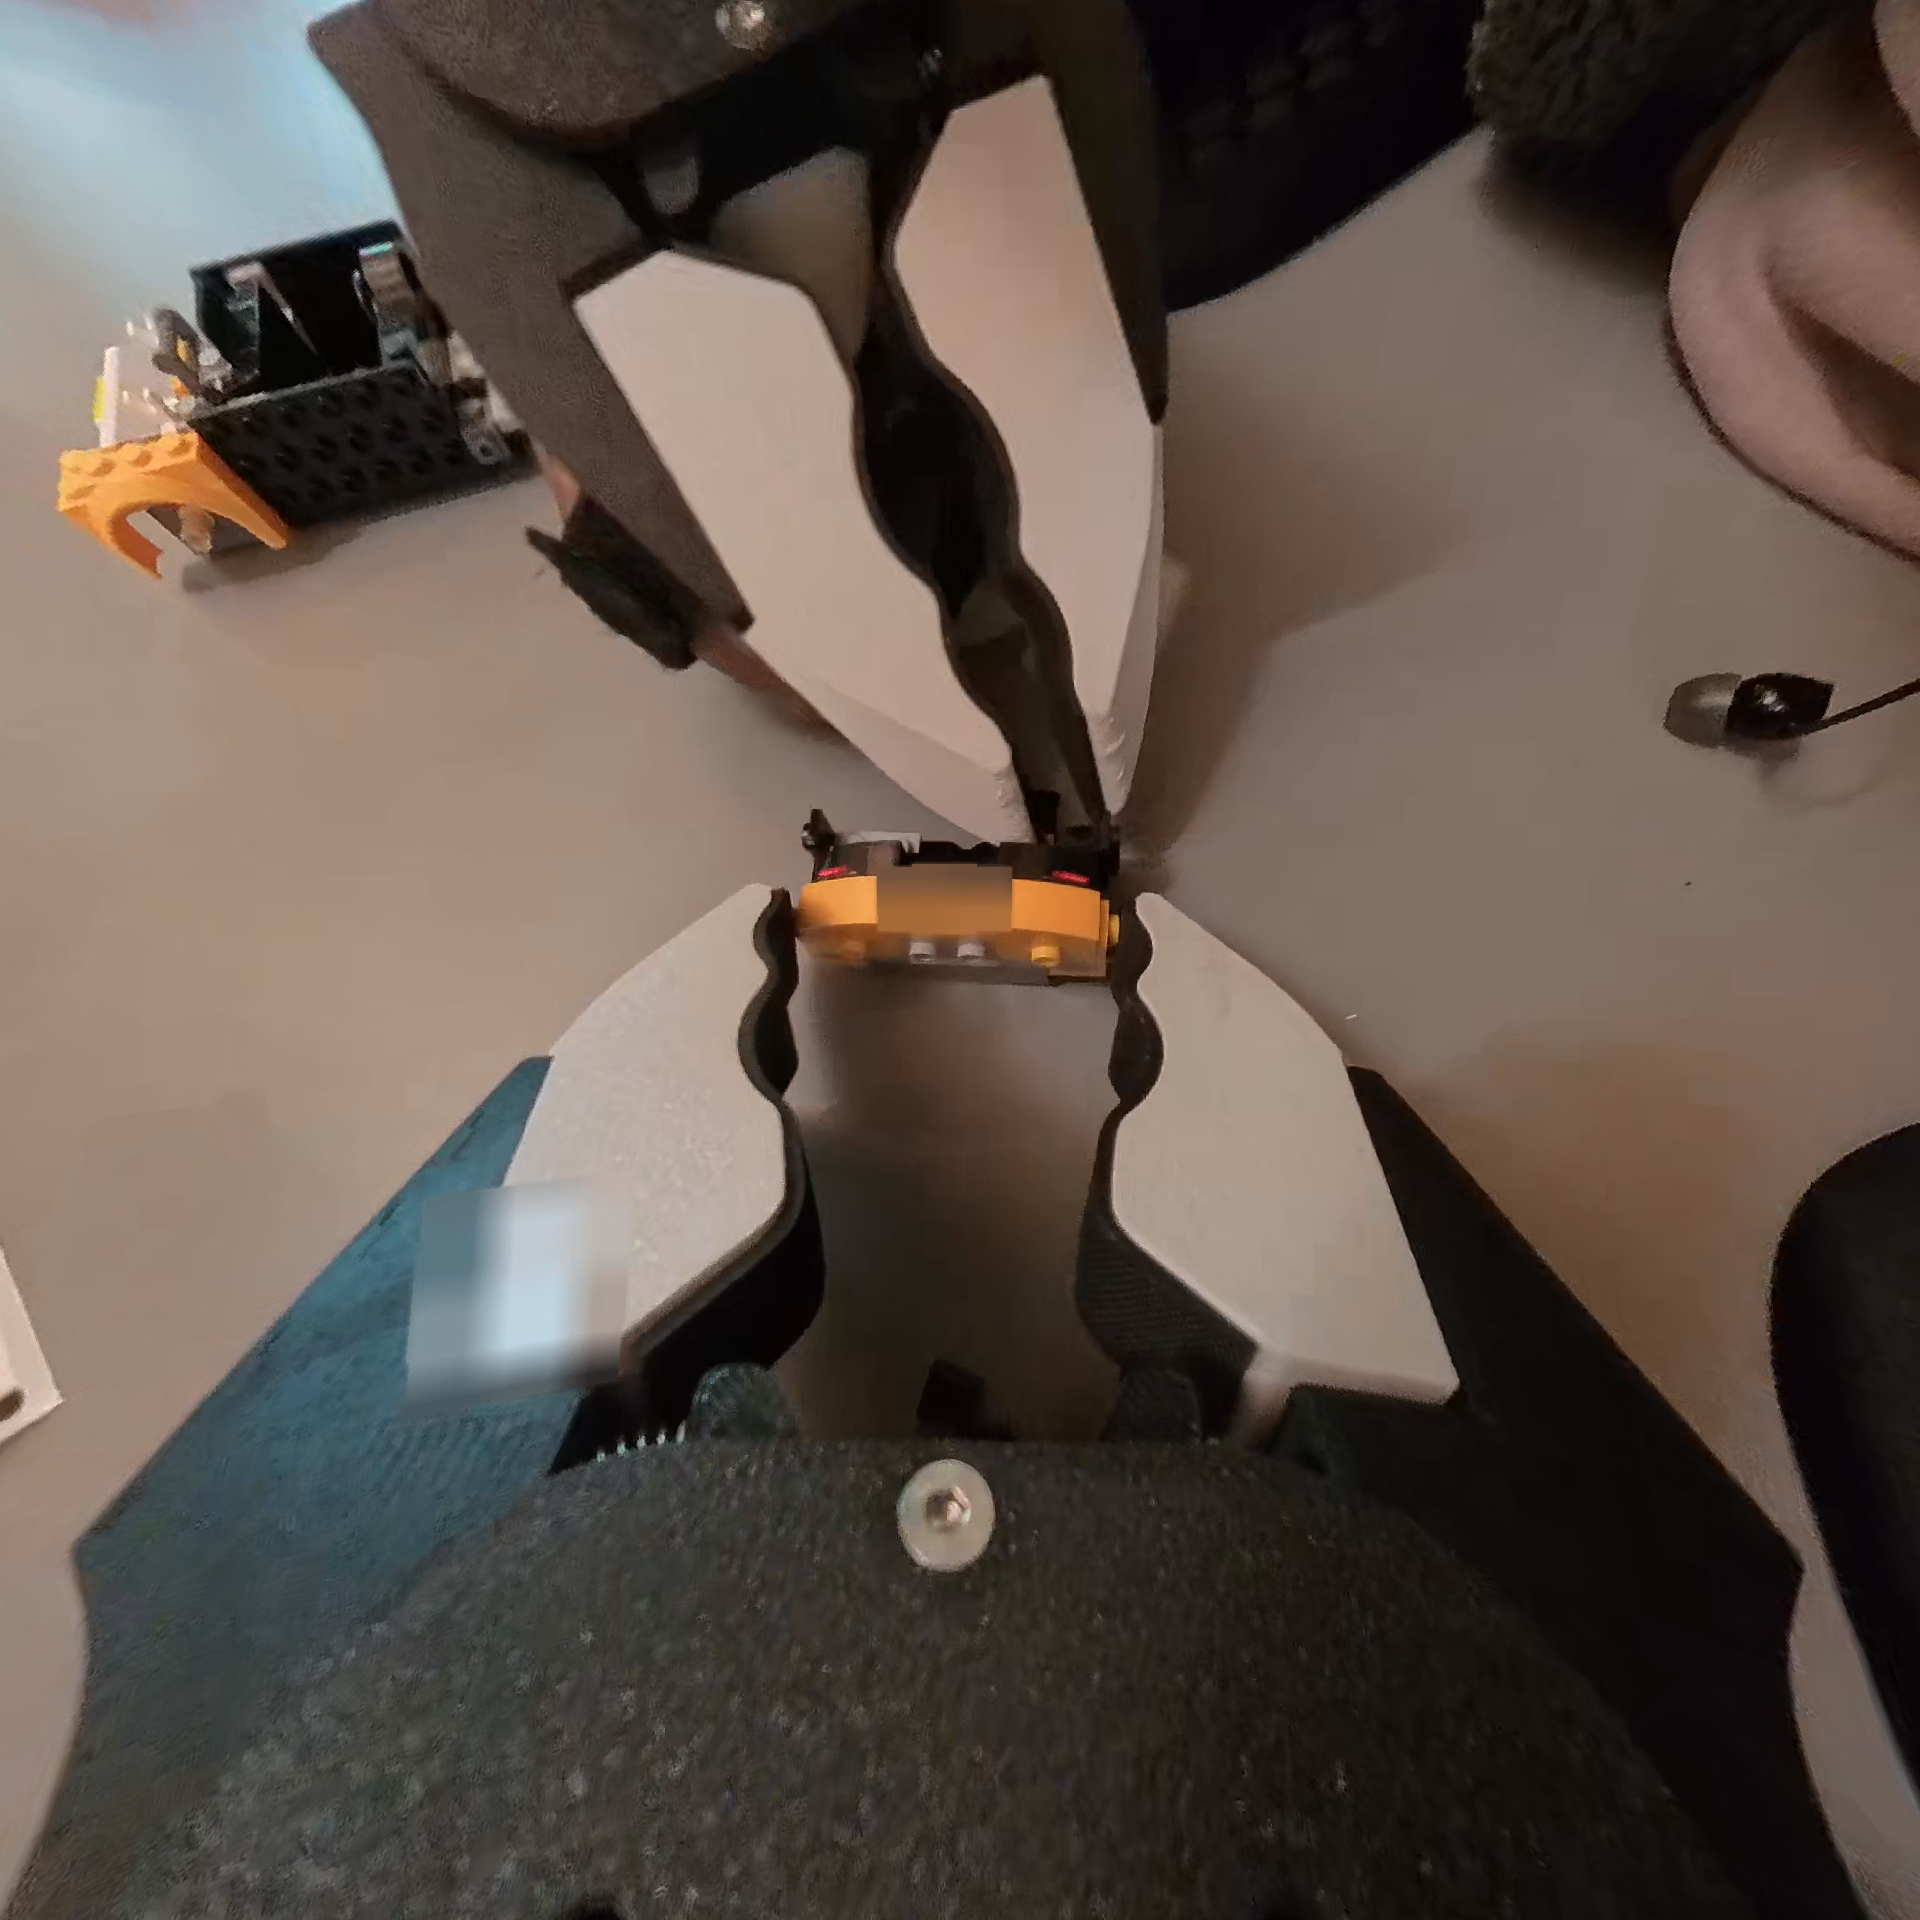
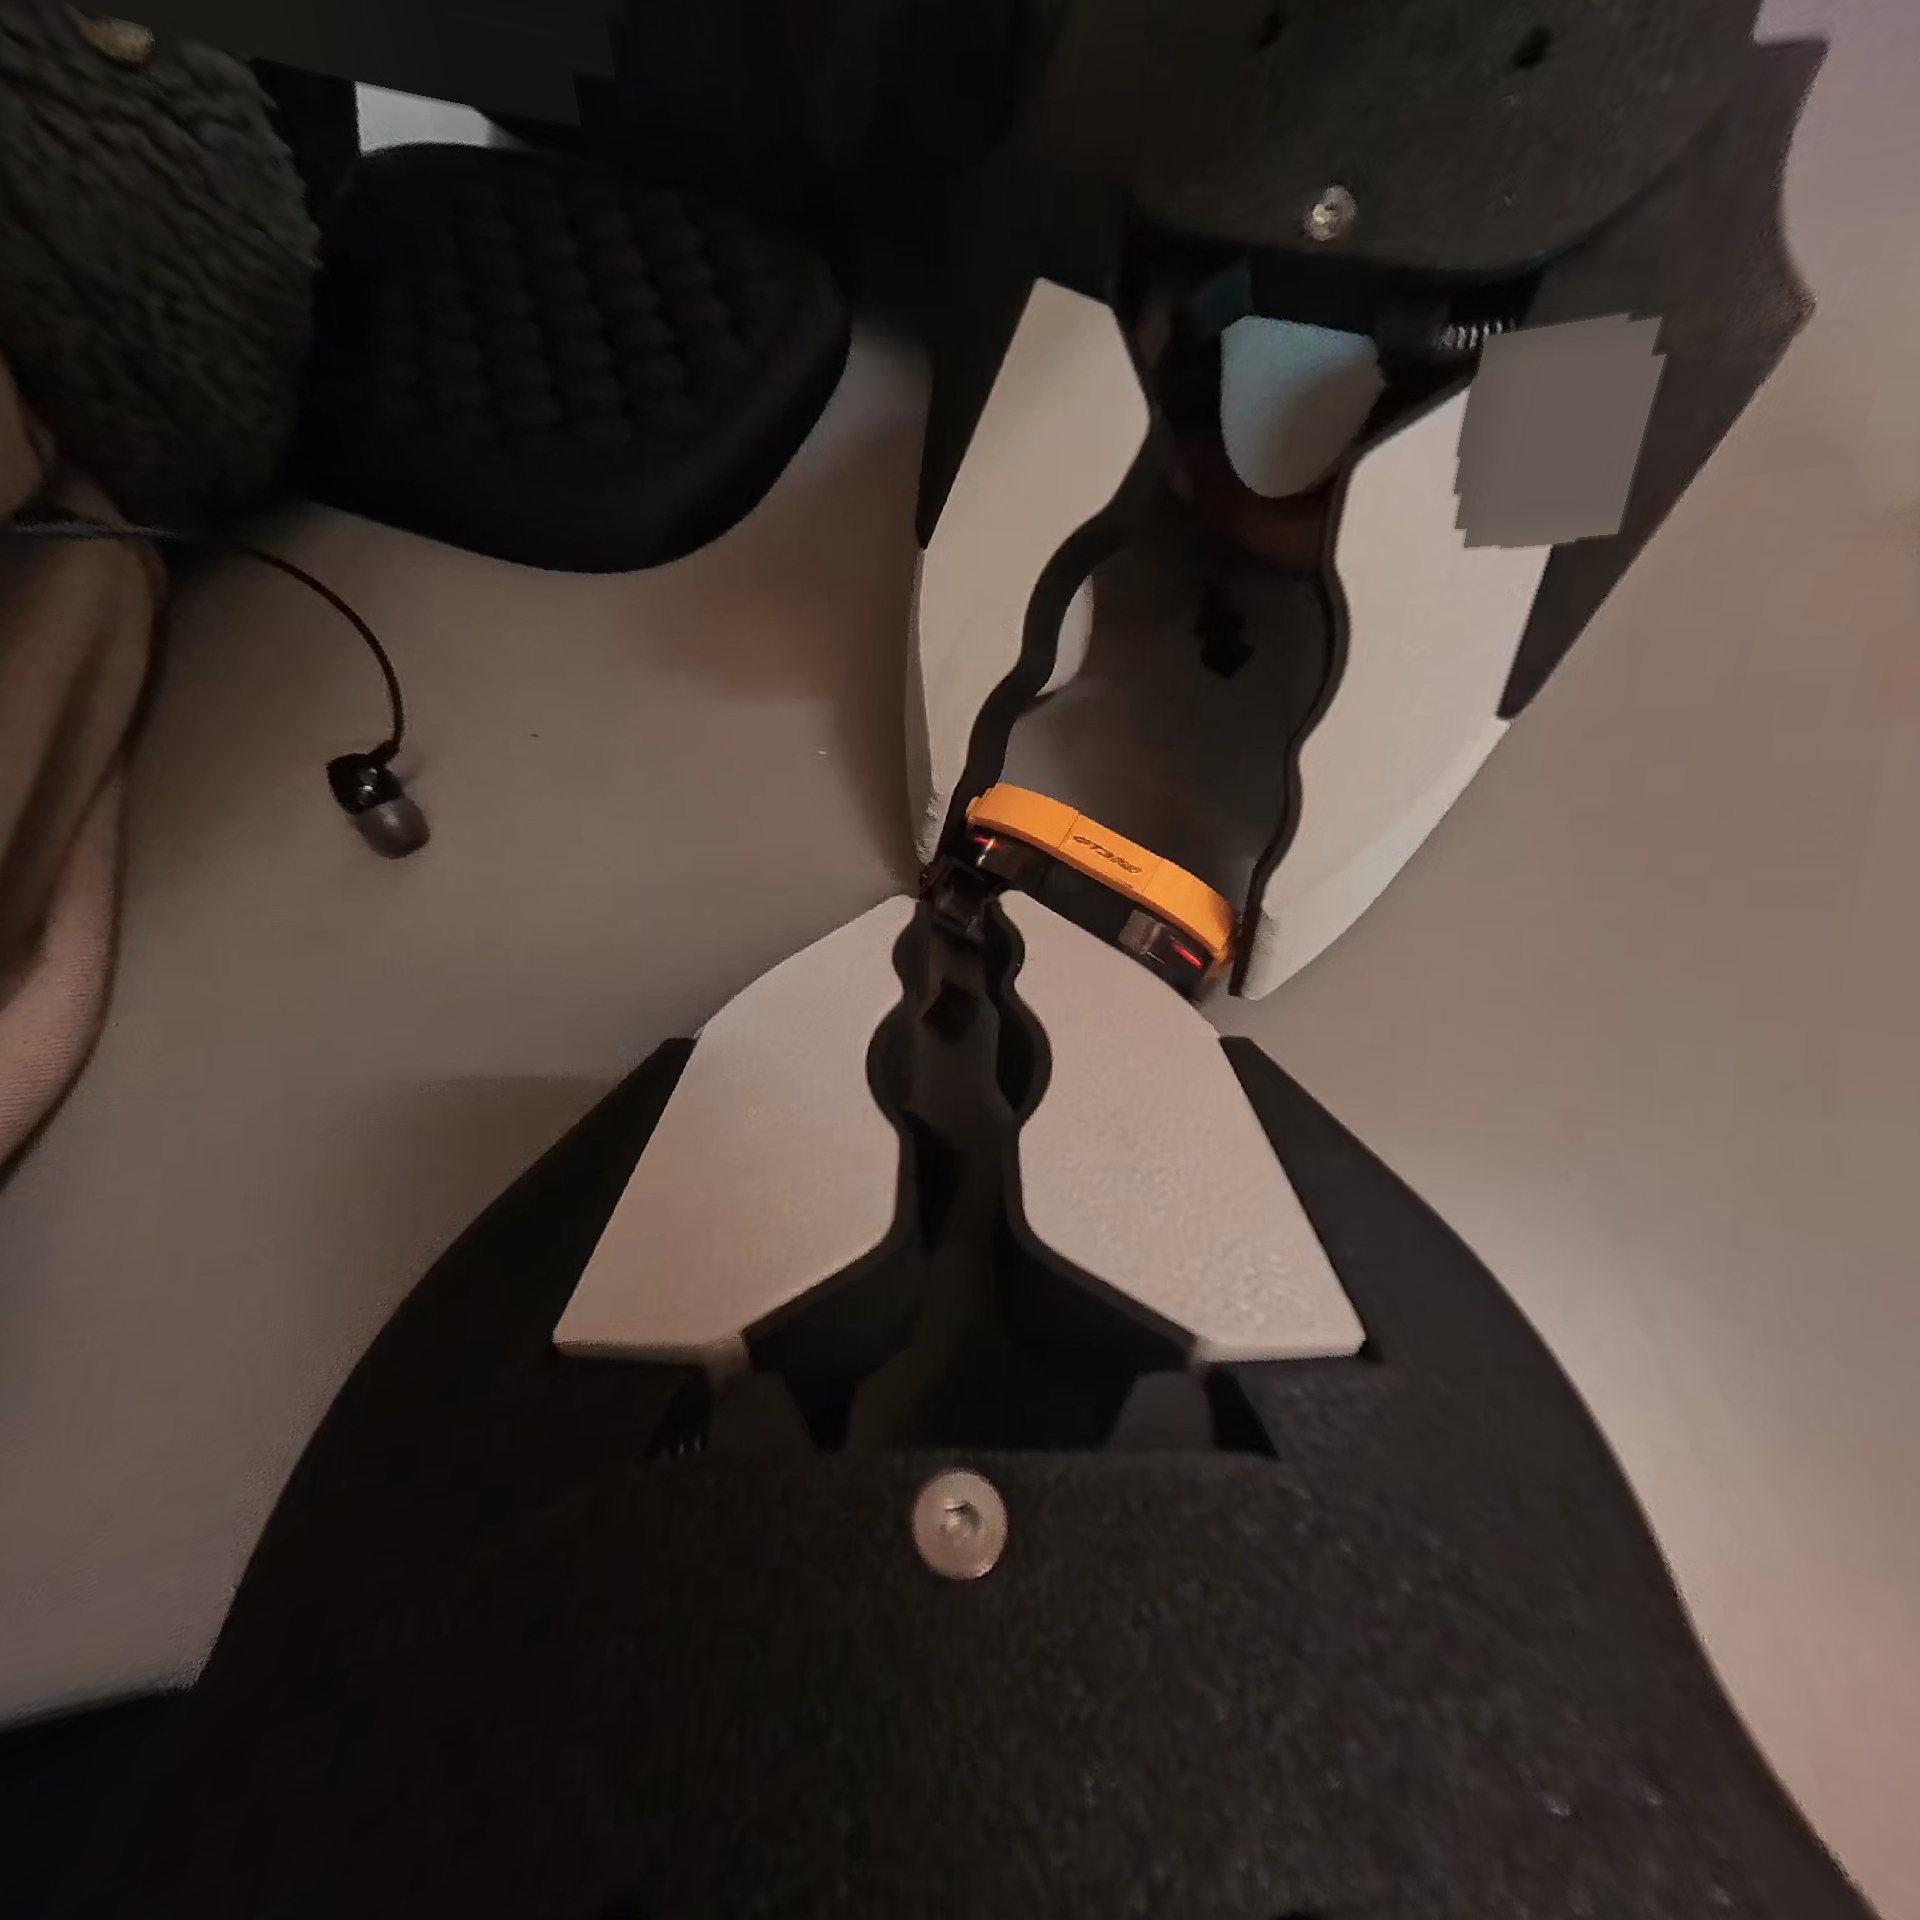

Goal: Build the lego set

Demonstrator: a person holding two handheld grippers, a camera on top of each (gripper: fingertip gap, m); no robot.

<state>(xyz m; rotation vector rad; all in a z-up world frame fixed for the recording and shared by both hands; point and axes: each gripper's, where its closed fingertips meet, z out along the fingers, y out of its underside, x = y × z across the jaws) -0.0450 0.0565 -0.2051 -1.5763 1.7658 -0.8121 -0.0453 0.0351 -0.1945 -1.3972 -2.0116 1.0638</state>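
A small orange and black Lego sub-assembly (image 1: pixel 1055 909) is clamped across its width between the tips of my left gripper (image 1: pixel 956 920), just above the grey table. It also shows in the right wrist view (image 2: pixel 1101 862), held by the left gripper (image 2: pixel 1107 883) coming from the top. My right gripper (image 2: pixel 956 914) is shut on a small black piece (image 2: pixel 961 896) at one end of the assembly. In the left wrist view the right gripper (image 1: pixel 1070 816) comes down from above, its tips at the assembly's far right corner.
A black Lego chassis (image 1: pixel 343 416) with an orange wheel arch (image 1: pixel 156 488) sits at the far left of the table. An earbud on a cable (image 1: pixel 1745 707) (image 2: pixel 379 800) lies nearby. A black mesh chair (image 2: pixel 571 384) and a person's sleeve (image 1: pixel 1818 364) border the table. Left and right tips are no more than a few centimetres apart.
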